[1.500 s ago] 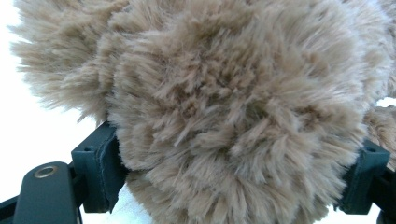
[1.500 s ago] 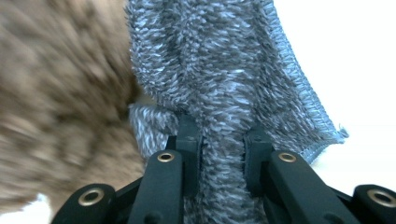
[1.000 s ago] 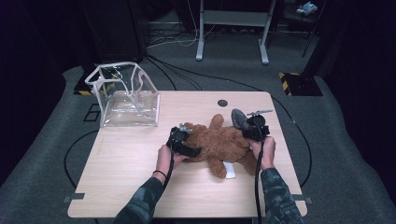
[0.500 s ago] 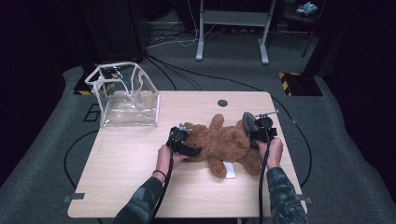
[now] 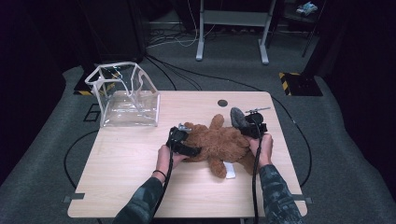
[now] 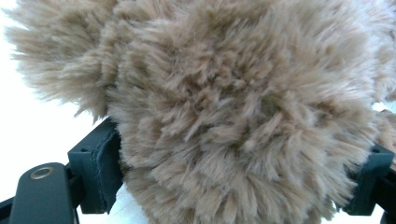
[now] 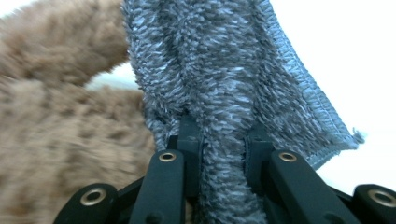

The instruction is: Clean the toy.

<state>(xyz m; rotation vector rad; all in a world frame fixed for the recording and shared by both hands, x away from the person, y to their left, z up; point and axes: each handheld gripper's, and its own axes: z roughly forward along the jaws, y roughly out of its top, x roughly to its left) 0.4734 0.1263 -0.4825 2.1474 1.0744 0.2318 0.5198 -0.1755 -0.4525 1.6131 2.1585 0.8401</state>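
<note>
A brown plush bear (image 5: pixel 219 142) lies on its back in the middle of the wooden table (image 5: pixel 116 177). My left gripper (image 5: pixel 184 145) grips it from the left. In the left gripper view the fur (image 6: pixel 233 107) bulges between the wide-set pads (image 6: pixel 100 172) of my left gripper (image 6: pixel 233 179). My right gripper (image 5: pixel 251 127) stands at the bear's right side, shut on a grey fuzzy cloth (image 5: pixel 237 116). In the right gripper view the cloth (image 7: pixel 224 70) rises from the pinched jaws of my right gripper (image 7: pixel 224 149), with the bear (image 7: pixel 56 126) to its left.
A clear plastic bag with white trim (image 5: pixel 126 95) stands open at the table's far left corner. A white tag (image 5: pixel 230 170) lies by the bear's leg. A dark round hole (image 5: pixel 222 102) sits near the far edge. Cables and a metal stand are on the floor behind.
The right gripper with the grey cloth swung a little to the right, then came back left to the bear's side. The left gripper and the bear stayed put.
</note>
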